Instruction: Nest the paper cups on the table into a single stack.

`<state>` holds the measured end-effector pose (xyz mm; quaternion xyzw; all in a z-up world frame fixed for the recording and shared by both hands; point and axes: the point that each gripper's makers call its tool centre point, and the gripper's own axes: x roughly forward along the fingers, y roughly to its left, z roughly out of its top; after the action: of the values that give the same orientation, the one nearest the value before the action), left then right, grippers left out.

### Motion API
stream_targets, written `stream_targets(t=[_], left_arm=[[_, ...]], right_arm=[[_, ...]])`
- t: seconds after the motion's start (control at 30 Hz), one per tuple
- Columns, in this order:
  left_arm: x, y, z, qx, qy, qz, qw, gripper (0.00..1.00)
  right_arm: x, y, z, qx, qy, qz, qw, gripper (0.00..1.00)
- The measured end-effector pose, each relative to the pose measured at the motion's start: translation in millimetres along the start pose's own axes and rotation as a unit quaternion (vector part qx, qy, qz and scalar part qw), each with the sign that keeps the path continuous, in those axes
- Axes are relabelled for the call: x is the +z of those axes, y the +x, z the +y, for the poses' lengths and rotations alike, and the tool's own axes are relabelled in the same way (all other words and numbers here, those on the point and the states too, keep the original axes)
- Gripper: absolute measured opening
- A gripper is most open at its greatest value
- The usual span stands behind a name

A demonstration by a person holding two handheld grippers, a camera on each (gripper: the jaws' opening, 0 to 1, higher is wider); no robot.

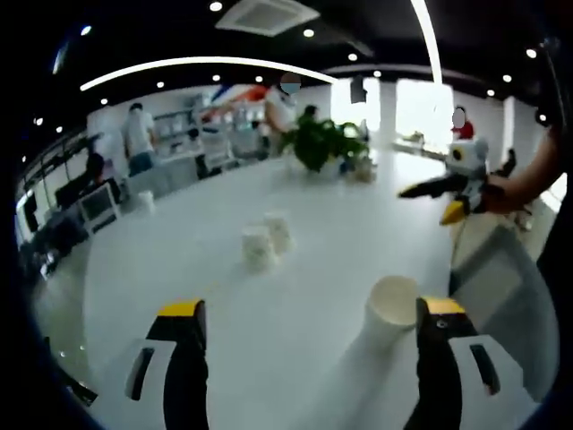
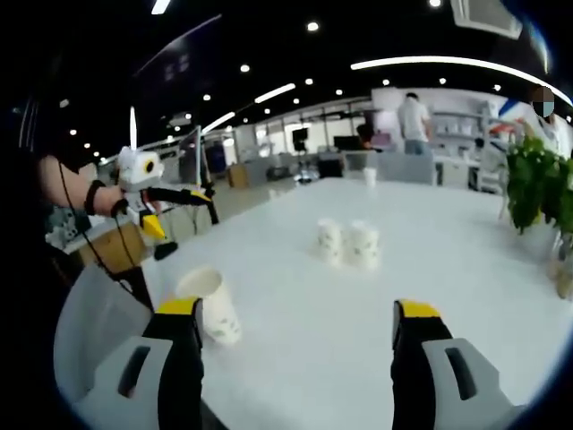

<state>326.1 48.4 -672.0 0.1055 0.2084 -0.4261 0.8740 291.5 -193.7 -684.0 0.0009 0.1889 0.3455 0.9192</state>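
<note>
The nearest white paper cup (image 1: 390, 313) stands upright on the white table (image 1: 295, 358), just inside the right fingertip of my open left gripper (image 1: 312, 309). Two more cups (image 1: 267, 239) stand side by side further out. A small cup (image 1: 146, 202) sits far left. My right gripper (image 1: 431, 202), held by a hand, hovers over the table's right edge. In the right gripper view my right gripper (image 2: 297, 309) is open with nothing between its jaws. The near cup (image 2: 211, 306) stands by its left finger, the pair of cups (image 2: 347, 242) beyond it, and the left gripper (image 2: 183, 219) at the left.
A potted green plant (image 1: 322, 143) stands at the table's far end, also seen as the plant (image 2: 537, 184). A grey chair back (image 2: 89, 331) sits at the near table edge. People stand by desks in the background.
</note>
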Motion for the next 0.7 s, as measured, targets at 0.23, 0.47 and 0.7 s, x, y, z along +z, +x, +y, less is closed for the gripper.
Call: stream_targets(t=[0.23,0.47,0.7], left_arm=[[-13.9,1,6.7,0.014,-0.014,0.000,0.9998,0.97],[-32.3,1,8.3,0.025,-0.035,-0.014,0.9990,1.00],[-36.6,-5,8.5,0.025,-0.065,-0.046,0.9965,1.00]], right_arm=[[-1.5,2,-2,-0.002,-0.002,0.004,1.0000,0.85],[-10.7,2,-4,-0.004,0.001,0.010,0.9999,0.85],[-9.9,1,-7,-0.008,0.000,0.010,0.9999,0.85]])
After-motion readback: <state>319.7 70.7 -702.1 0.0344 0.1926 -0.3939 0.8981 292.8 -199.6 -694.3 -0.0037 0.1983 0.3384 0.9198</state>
